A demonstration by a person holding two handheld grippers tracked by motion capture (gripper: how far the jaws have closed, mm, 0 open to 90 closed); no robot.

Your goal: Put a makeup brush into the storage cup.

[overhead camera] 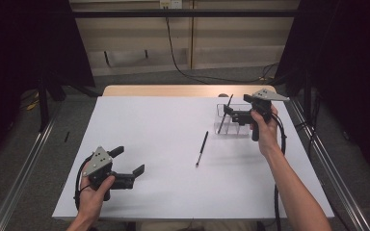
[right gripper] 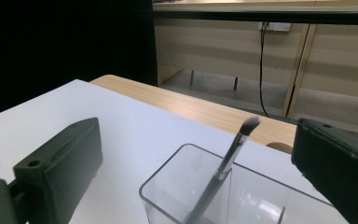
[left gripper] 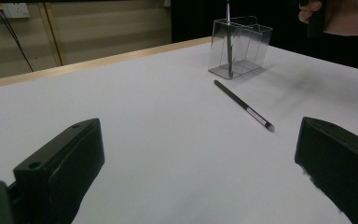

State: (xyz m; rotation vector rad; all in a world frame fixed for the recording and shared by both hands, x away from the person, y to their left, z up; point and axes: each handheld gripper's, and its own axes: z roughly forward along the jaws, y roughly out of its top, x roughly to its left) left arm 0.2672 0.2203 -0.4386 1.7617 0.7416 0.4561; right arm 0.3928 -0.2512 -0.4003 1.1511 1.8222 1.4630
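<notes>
Two brushes on my worktop, one housed, one loose. The housed makeup brush (right gripper: 228, 158) stands tilted in the clear organiser (overhead camera: 233, 120), bristle head up, handle down in a compartment at the organiser's left end as seen from above (which cell exactly I cannot tell through the clear walls). In my right gripper view it leans between the two black fingers without touching either.

My right gripper (overhead camera: 232, 114) hangs just over the organiser, at the far right of the white worktop (overhead camera: 164, 134). Its fingers (right gripper: 58, 163) stand wide apart and hold nothing; the brush rests on the organiser alone.

The second brush (overhead camera: 202, 148), a slim dark one with a silver band, lies flat on the white surface, just in front of the organiser towards me and apart from it. In my left gripper view it lies diagonally, its pale tip nearer to me, the organiser behind it.

My left gripper (overhead camera: 127, 166) sits low at the near left corner of the worktop, well apart from both brushes. Its fingers (left gripper: 63, 161) are spread wide and empty, bare white surface between them.

Beyond the white surface a strip of wood edge (overhead camera: 173, 90) shows at the far side, with a dark cable (overhead camera: 173, 53) hanging down the wall behind.
</notes>
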